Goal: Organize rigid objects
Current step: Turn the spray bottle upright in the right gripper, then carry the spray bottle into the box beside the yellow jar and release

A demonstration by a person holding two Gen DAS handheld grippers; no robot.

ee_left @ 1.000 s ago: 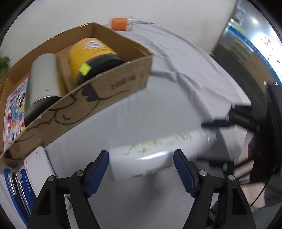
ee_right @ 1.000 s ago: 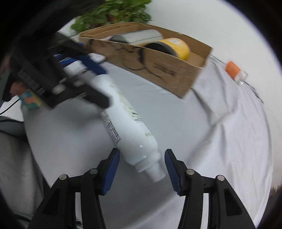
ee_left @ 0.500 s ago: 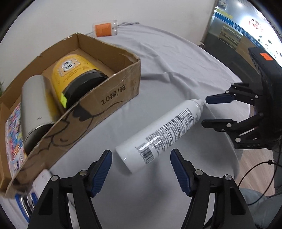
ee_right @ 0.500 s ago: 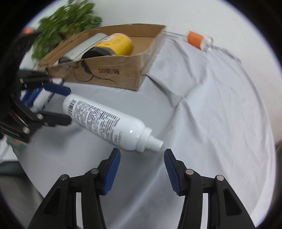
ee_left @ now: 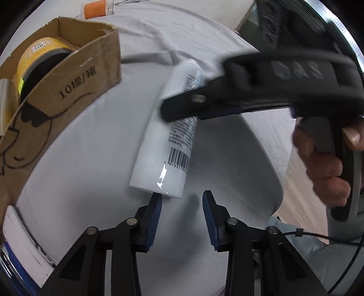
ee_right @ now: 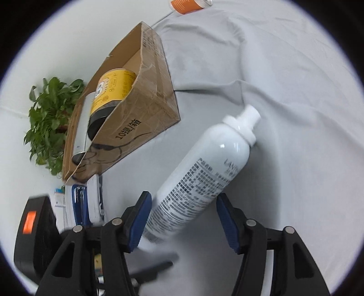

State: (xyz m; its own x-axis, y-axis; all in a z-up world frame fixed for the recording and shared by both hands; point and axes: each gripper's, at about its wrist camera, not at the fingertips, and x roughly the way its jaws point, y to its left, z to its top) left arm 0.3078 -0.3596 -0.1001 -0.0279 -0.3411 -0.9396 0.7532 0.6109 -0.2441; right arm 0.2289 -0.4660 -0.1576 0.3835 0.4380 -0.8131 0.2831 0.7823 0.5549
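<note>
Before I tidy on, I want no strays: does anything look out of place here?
Yes. The white spray bottle lies on its side on the grey cloth, outside the cardboard box. An orange-labelled bottle also lies loose at the far edge.

White spray bottle (ee_right: pixel 204 173) flat on the grey cloth (ee_right: pixel 295 91), base between the right gripper (ee_right: pixel 184 218) pads, beside the cardboard box (ee_right: pixel 147 109).

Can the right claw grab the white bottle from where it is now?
Probably yes. The white bottle lies between the right claw's open jaws, nothing blocking, though they don't look pressed on it yet.
</note>
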